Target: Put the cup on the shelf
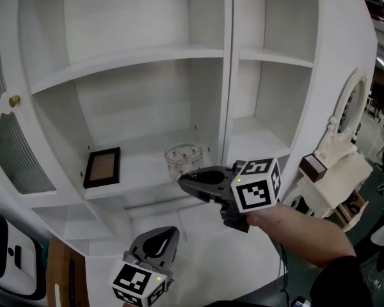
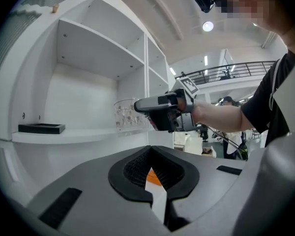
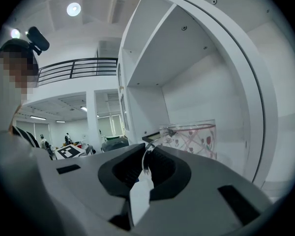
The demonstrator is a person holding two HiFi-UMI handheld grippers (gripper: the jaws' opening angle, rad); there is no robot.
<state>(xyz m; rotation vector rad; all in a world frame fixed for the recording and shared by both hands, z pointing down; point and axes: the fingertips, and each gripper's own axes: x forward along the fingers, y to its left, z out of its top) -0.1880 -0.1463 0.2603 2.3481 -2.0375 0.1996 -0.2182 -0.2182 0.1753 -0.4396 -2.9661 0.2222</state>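
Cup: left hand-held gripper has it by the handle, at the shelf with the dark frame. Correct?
Wrong side. The right hand-held gripper is shut on the handle of the cup, as the right gripper view shows; the left hand-held gripper is shut on nothing, lower down. The rest holds: the cup is at the shelf with the dark frame.

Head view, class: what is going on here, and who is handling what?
A person works with two handheld grippers at a white cabinet. The right gripper is shut on the handle of a clear glass cup, holding it at the middle shelf, to the right of a dark picture frame lying there. Whether the cup rests on the board yet is unclear. The left gripper hangs low in front, shut and empty.
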